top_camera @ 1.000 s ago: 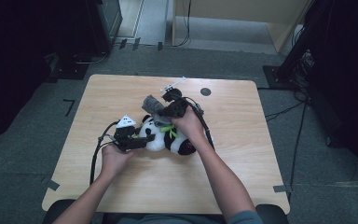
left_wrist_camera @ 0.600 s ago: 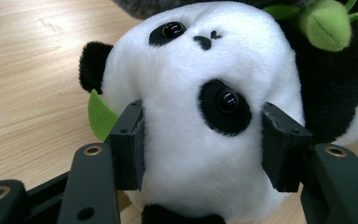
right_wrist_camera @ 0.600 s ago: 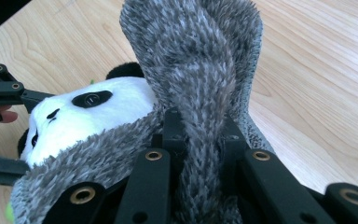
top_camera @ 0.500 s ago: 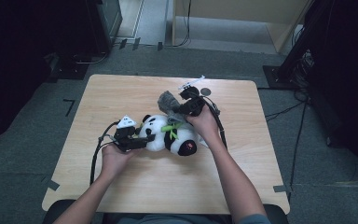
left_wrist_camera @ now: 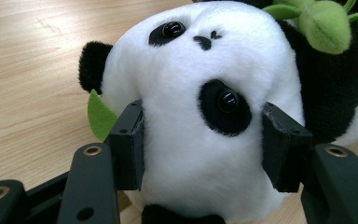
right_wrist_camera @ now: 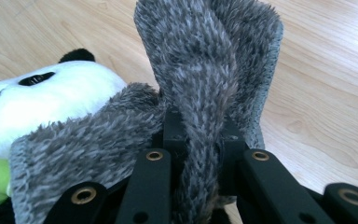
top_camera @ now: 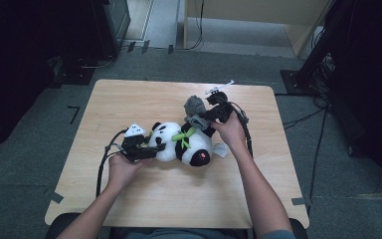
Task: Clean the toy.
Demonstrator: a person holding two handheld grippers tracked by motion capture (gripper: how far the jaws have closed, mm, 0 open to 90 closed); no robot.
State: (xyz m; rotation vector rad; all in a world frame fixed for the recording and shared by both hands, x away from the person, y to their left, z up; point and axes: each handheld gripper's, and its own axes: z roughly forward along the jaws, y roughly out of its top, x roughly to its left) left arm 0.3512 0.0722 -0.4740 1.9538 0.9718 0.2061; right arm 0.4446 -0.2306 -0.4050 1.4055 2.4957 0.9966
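Note:
A black-and-white plush panda [top_camera: 181, 144] lies on its back on the wooden table [top_camera: 129, 104], with a green leaf sprig [top_camera: 184, 133] on its chest. My left gripper [top_camera: 146, 149] is shut on the panda's head [left_wrist_camera: 200, 98], one pad [left_wrist_camera: 129, 144] on each side of the face. My right gripper [top_camera: 204, 118] is shut on a fuzzy grey cloth [top_camera: 194, 107] just above the panda's body. In the right gripper view the grey cloth [right_wrist_camera: 205, 84] stands folded up between the jaws, with the panda's head [right_wrist_camera: 46, 102] to its left.
Black cables [top_camera: 102, 164] trail from both grippers across the table. A small white tag [top_camera: 221, 150] lies beside the panda's foot. Dark equipment and cables stand on the floor beyond the table's far edge and at the right.
My right gripper has carried the grey cloth to the right and a little farther back, off the panda's upper body. The left gripper and the panda's head have stayed put.

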